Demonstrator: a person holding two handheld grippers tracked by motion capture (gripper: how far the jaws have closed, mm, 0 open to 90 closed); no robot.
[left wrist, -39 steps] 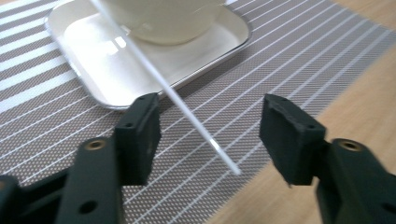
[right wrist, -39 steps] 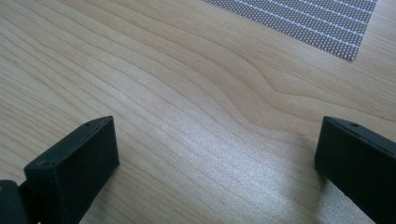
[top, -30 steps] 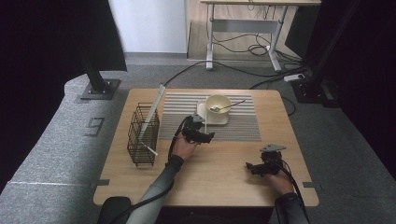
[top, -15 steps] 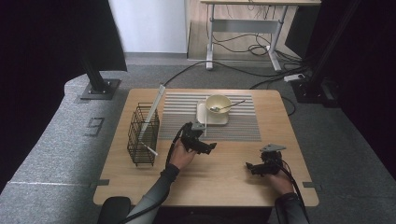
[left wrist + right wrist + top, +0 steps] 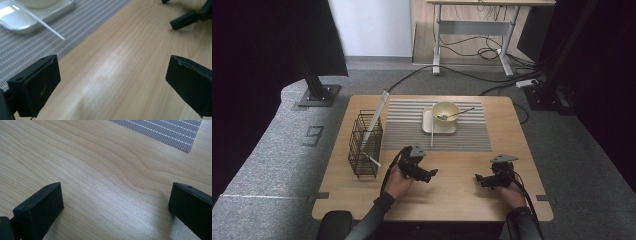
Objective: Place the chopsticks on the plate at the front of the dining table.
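Note:
My left gripper [image 5: 430, 175] hovers over bare wood just in front of the striped placemat [image 5: 409, 132]. Its jaws have just been opening and stand wide apart with nothing between them [image 5: 112, 82]. My right gripper [image 5: 479, 179] rests near the table's front right, open and empty [image 5: 115, 207]. On the placemat lies a white square plate [image 5: 428, 126] with a cream bowl [image 5: 446, 111] and a spoon [image 5: 462, 112] in it. A thin white stick [image 5: 432, 127] lies across the plate's left side; in the left gripper view the stick [image 5: 42, 22] points off the plate [image 5: 20, 23].
A black wire basket [image 5: 364, 147] stands at the left of the table with a white flat piece [image 5: 378, 117] leaning upright in it and a white stick [image 5: 371, 160] poking out. The wooden table [image 5: 452, 200] ends close behind both hands.
My left gripper has drawn back from the plate toward the table's front edge. The right gripper has stayed where it was.

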